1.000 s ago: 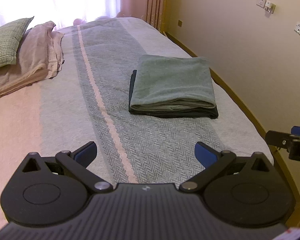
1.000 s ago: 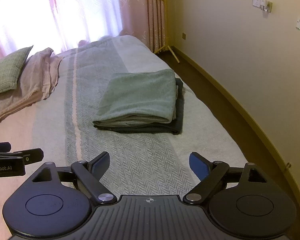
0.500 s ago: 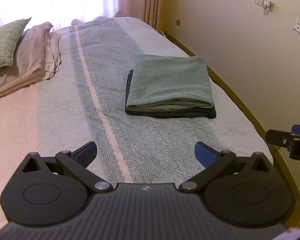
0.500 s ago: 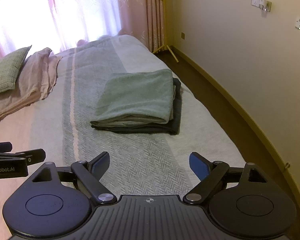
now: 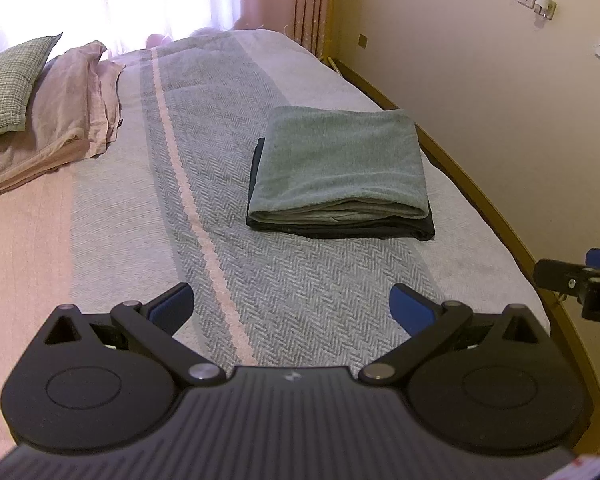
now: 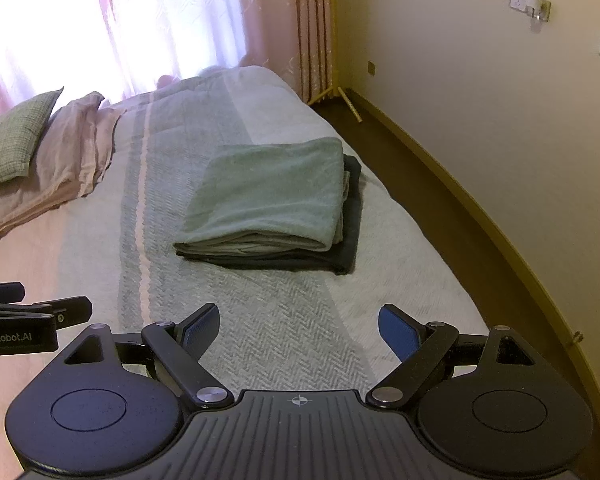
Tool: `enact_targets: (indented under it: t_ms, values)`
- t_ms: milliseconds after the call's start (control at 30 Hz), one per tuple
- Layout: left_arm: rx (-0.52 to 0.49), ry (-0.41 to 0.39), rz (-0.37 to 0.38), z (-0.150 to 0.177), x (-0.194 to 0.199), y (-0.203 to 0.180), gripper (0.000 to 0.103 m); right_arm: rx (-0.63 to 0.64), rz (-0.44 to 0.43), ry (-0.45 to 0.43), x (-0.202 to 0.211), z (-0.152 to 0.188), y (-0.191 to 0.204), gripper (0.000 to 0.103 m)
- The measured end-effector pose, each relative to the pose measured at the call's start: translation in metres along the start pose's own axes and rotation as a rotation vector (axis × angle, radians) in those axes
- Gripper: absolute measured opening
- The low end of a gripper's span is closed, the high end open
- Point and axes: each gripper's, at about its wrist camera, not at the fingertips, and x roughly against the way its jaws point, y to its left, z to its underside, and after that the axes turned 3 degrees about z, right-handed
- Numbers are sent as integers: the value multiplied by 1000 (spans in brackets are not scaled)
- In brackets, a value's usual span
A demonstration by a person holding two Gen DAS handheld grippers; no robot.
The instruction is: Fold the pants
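Note:
Grey-green folded pants (image 5: pixel 340 164) (image 6: pixel 268 196) lie on top of a dark folded garment (image 5: pixel 340 233) (image 6: pixel 340 240) on the bed, toward its right side. My left gripper (image 5: pixel 292 308) hovers open over the bedspread, well short of the stack, nothing between its blue pads. My right gripper (image 6: pixel 299 328) is also open and empty, held back from the stack; its tip shows at the right edge of the left wrist view (image 5: pixel 580 280). The left gripper's tip shows at the left edge of the right wrist view (image 6: pixel 32 316).
The bed (image 5: pixel 112 220) has a striped grey and pink herringbone cover. A green pillow (image 5: pixel 8 84) and pink bedding (image 5: pixel 64 120) lie at the far left. A wall (image 6: pixel 500 120) and dark floor strip (image 6: pixel 420 184) run along the bed's right side; curtains (image 6: pixel 140 28) at the back.
Both grippers have drifted slightly; the stack shifts a little left in both views. Both stay open and empty, and the pants have not moved.

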Motion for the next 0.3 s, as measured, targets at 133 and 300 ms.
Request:
enact_targets:
  t_ms: [133,300]
  values:
    - [-2,5,-6,-4,-6,-8,102,7,-9,6,-6,-5,-6,84]
    - [20,-9,3,-8,-7,-13,102,14,-31,19,-14,-11,-15,84]
